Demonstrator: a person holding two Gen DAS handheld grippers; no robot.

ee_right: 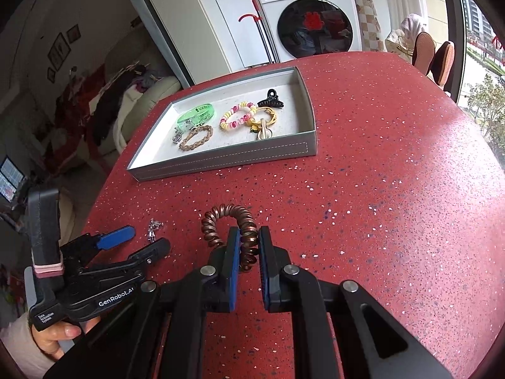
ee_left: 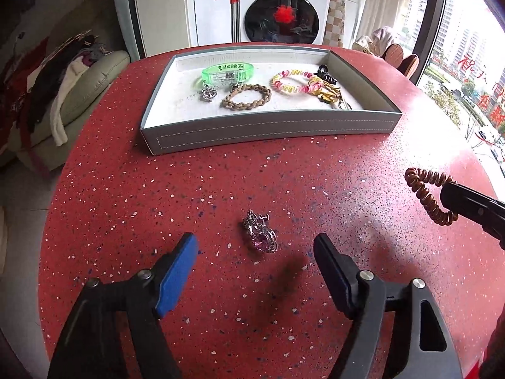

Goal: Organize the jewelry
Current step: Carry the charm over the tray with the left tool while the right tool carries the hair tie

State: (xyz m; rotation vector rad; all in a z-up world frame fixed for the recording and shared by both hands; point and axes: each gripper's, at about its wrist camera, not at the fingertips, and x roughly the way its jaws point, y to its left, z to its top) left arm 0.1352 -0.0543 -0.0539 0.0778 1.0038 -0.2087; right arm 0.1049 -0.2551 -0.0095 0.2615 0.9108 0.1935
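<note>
A silver pendant with a pink stone [ee_left: 260, 236] lies on the red table, just ahead of and between the fingers of my open left gripper [ee_left: 255, 248]; it also shows in the right wrist view [ee_right: 152, 229]. My right gripper [ee_right: 248, 237] is shut on a brown coil hair tie [ee_right: 230, 225], which also shows in the left wrist view [ee_left: 426, 194]. The grey tray [ee_left: 268, 131] at the back holds a green wristband [ee_left: 227, 71], a braided bracelet [ee_left: 246, 96], a pink-yellow coil tie [ee_left: 295, 82], a silver charm [ee_left: 208, 93] and a black claw clip [ee_right: 271, 98].
The round red speckled table [ee_right: 394, 173] drops off at left and right. A sofa with clothes [ee_left: 63, 94] stands left, a washing machine [ee_left: 284, 9] behind the table, windows at right. My left gripper [ee_right: 135, 240] shows in the right wrist view.
</note>
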